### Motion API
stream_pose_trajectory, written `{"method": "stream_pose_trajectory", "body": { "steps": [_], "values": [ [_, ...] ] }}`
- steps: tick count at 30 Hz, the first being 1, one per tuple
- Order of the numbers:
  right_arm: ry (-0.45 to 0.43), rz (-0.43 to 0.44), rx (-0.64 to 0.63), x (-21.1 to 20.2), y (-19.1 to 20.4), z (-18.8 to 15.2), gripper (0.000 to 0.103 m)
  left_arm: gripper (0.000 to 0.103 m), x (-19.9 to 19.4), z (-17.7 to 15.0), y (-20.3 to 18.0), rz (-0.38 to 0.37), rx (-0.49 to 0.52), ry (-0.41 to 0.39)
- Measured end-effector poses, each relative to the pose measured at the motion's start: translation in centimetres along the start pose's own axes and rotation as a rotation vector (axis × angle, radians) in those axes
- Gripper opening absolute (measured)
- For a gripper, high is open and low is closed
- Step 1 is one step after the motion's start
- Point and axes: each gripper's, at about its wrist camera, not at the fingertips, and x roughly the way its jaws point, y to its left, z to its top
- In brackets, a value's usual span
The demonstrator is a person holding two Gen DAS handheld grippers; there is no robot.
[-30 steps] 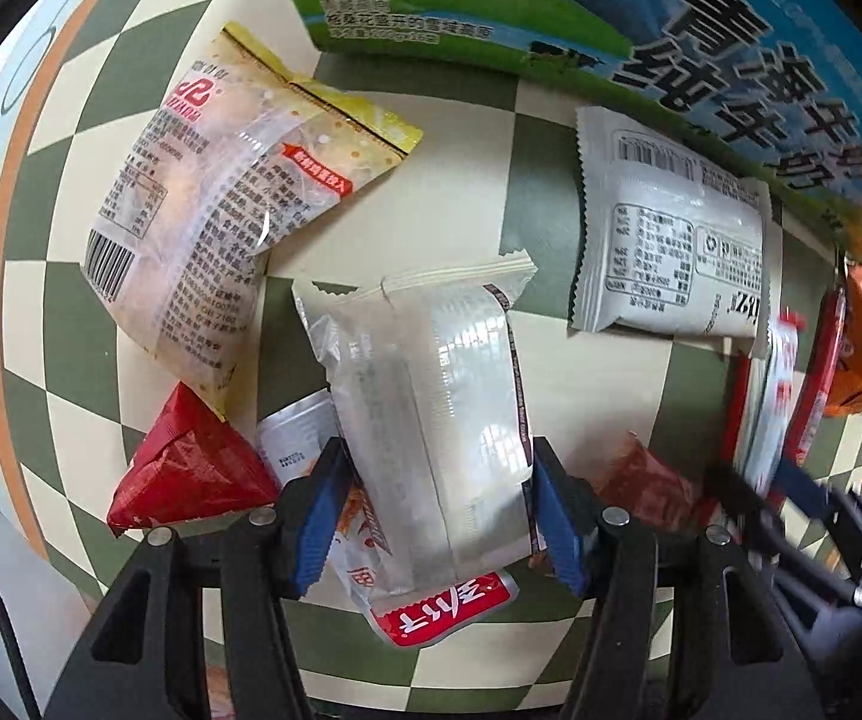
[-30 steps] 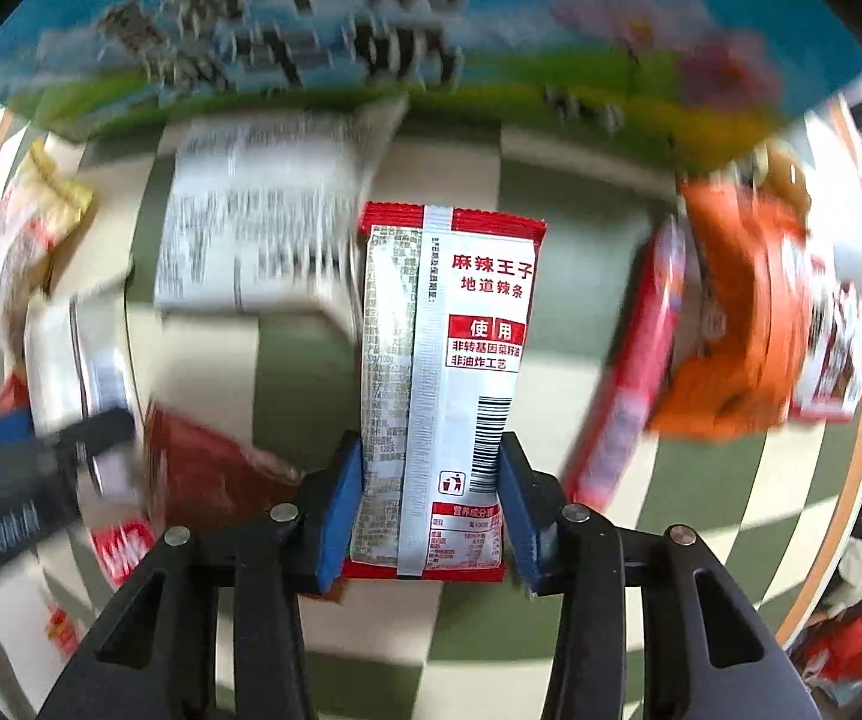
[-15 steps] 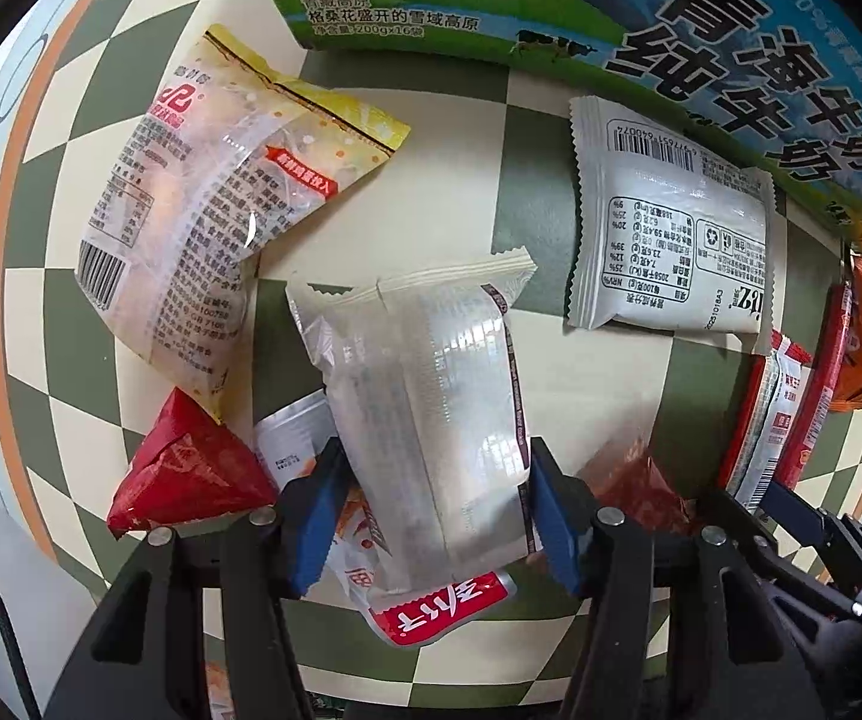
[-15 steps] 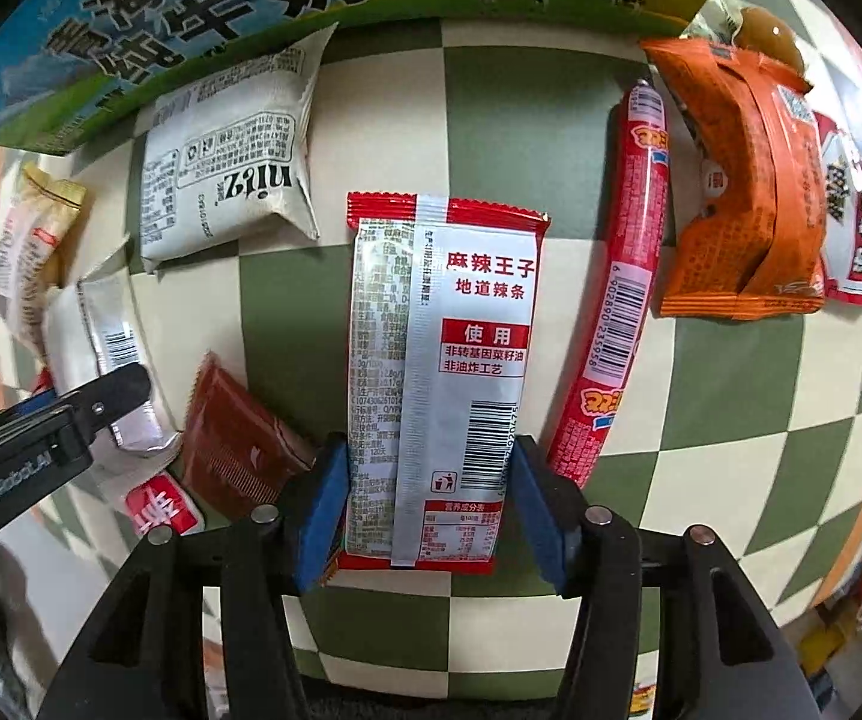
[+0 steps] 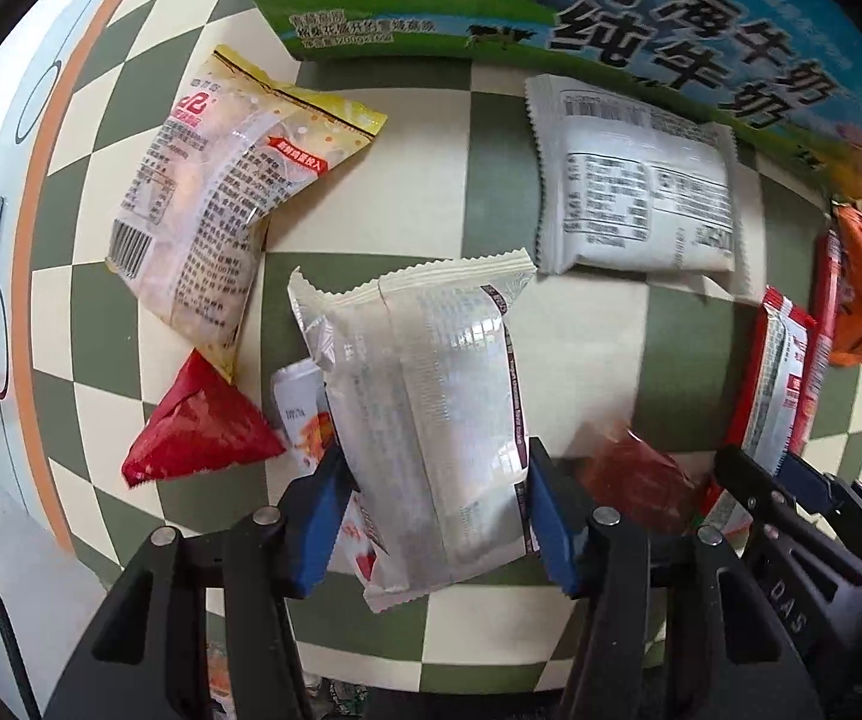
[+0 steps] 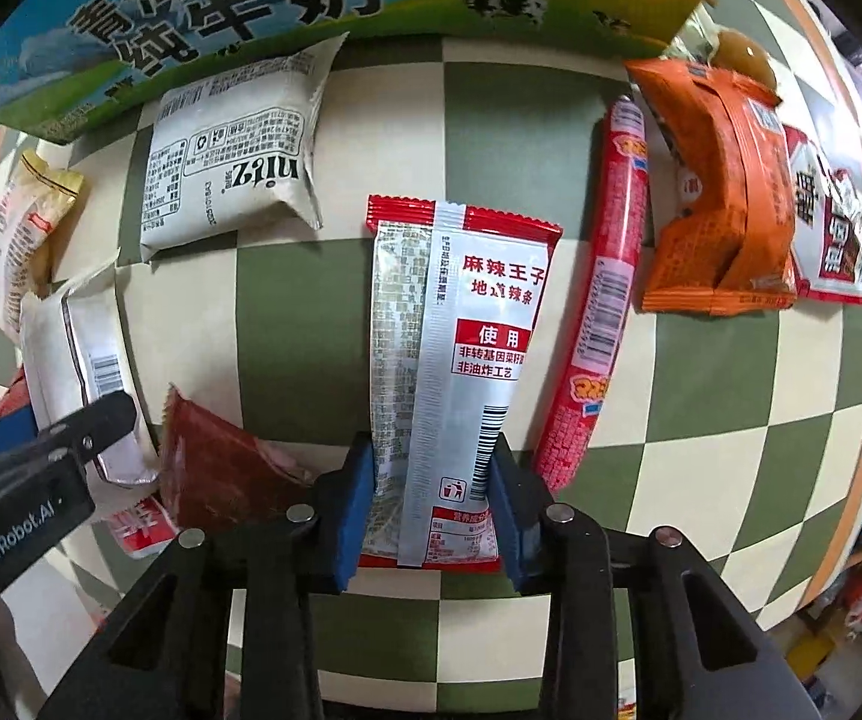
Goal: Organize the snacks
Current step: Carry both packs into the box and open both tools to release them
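left gripper [image 5: 434, 510] clamps the silver snack pack [image 5: 425, 414] above the checkered table [image 5: 581, 330]; right gripper [image 6: 431, 504] jaws closing on the red spicy strip packet [image 6: 449, 360]; both look light, crinkly, slippery; grip mid-body

Both views are bright, even daylight-ish, no harsh shadows, just soft dark patches under the packets. Heavy fisheye bend: the checkered tablecloth [image 5: 371, 192] bulges and the corners go black from about 10 to 2 o'clock. Glare streaks sit on the silver packet [image 5: 431, 396]. The left view is smeared toward 3 o'clock, where the white packet [image 5: 635, 210] has unreadable print. The right view is sharp in the middle.
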Motion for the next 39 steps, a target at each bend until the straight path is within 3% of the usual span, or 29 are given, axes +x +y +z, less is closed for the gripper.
{"method": "stream_pose_trajectory", "body": {
  "steps": [9, 16, 21, 25, 28, 33, 37, 39],
  "values": [
    [-0.054, 0.116, 0.048, -3.9, -3.4, 0.5, 0.036, 0.053, -4.4, -1.2, -1.5, -0.076, 0.019, -0.062],
    [-0.127, 0.233, 0.020, -10.8, -3.7, 0.6, 0.036, 0.053, -12.4, -0.6, -2.4, -0.189, 0.052, -0.165],
    [-0.246, 0.322, -0.032, -20.4, -5.2, 1.2, 0.036, 0.053, -19.9, 2.0, -2.7, -0.229, 0.107, -0.279],
    [-0.348, 0.343, -0.058, -26.5, -7.4, 5.3, 0.036, 0.053, -22.2, 7.3, -2.6, -0.211, 0.122, -0.308],
    [-0.384, 0.305, -0.054, -27.7, -8.2, 10.8, 0.036, 0.053, -21.7, 11.2, -2.6, -0.215, 0.119, -0.270],
    [-0.315, 0.292, -0.051, -25.7, -8.2, 17.5, 0.036, 0.054, -18.7, 18.0, -2.9, -0.259, 0.112, -0.139],
    [-0.226, 0.272, -0.061, -22.0, -8.0, 21.7, 0.036, 0.054, -16.6, 21.0, -4.2, -0.271, 0.121, -0.070],
    [-0.200, 0.267, -0.068, -20.6, -8.0, 22.8, 0.036, 0.054, -15.9, 21.8, -4.9, -0.238, 0.123, -0.049]
  ]
}}
